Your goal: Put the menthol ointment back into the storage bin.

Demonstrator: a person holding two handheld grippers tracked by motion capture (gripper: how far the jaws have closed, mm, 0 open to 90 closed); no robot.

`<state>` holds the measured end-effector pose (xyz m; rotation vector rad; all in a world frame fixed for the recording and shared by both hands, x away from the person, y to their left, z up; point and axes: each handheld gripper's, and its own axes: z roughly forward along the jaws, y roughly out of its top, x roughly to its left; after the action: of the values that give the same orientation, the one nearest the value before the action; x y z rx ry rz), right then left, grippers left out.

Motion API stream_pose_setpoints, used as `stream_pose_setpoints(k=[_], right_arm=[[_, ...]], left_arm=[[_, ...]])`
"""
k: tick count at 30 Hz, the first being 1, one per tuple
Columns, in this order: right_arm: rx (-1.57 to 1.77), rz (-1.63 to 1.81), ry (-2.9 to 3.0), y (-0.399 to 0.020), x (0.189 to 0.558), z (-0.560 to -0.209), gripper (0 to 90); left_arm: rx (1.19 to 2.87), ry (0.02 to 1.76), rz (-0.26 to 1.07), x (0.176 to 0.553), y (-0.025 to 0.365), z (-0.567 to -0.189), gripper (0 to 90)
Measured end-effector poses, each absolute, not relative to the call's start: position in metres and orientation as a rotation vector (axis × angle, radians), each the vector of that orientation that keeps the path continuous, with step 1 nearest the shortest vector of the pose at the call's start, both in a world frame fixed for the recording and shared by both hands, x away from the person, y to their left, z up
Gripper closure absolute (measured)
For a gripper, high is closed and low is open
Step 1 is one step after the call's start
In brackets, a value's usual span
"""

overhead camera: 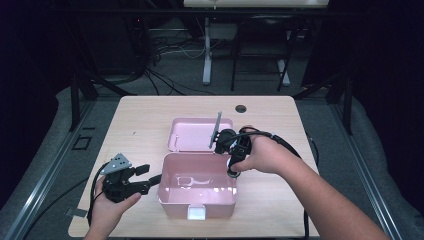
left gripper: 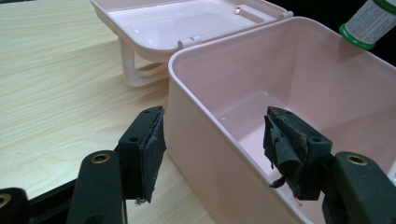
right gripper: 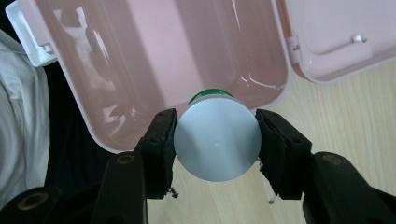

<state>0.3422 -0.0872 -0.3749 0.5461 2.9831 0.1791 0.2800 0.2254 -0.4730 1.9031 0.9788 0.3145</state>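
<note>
Two grippers are at work on one pink box (overhead camera: 197,186). A small bottle (right gripper: 217,140) with a white label and a green band is clamped between the pads of the right gripper (right gripper: 217,142), and its round grey end is seen face-on in the right gripper view. In the high view the right gripper (overhead camera: 235,156) is held over the box's rim at about 2 o'clock from the middle of the box. The bottle is up in the air and not yet inside.

The left gripper (left gripper: 212,151) is set around the near wall of the box, with one jaw outside and one inside. Its jaws are apart, and the wall is not pinched. The box lid (overhead camera: 196,133) is lying open at 12 o'clock, behind the box.

For this step to go well, the bottle should be brought down slowly over the middle of the box, away from the rim. The squeeze should be kept until the bottle is resting on the bottom. The box could slide if it is bumped, so it is best steadied by the left gripper.
</note>
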Motion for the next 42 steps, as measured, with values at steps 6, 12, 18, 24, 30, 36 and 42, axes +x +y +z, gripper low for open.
stream_pose_setpoints(k=[6,12,18,24,30,36,42], right_arm=[[0.475,0.169,3.004,-0.078,0.340,-0.382,50.0],[0.429,0.165,3.011,-0.071,0.340,-0.387,49.9],[0.387,0.155,3.024,-0.064,0.337,-0.390,49.9],[0.369,0.112,3.034,-0.062,0.339,-0.403,50.0],[0.338,0.050,3.045,-0.061,0.340,-0.418,49.9],[0.307,0.033,3.052,-0.060,0.339,-0.429,49.9],[0.288,0.003,3.055,-0.059,0.340,-0.439,50.0]], left_arm=[[1.904,0.983,0.314,0.280,0.226,-0.473,38.5],[1.901,0.984,0.313,0.281,0.226,-0.474,38.5],[1.904,0.985,0.309,0.281,0.226,-0.474,38.5],[1.907,0.979,0.306,0.281,0.224,-0.475,38.5],[1.914,0.979,0.302,0.281,0.223,-0.476,38.5],[1.914,0.979,0.303,0.281,0.223,-0.476,38.5],[1.914,0.979,0.304,0.281,0.223,-0.477,38.5]])
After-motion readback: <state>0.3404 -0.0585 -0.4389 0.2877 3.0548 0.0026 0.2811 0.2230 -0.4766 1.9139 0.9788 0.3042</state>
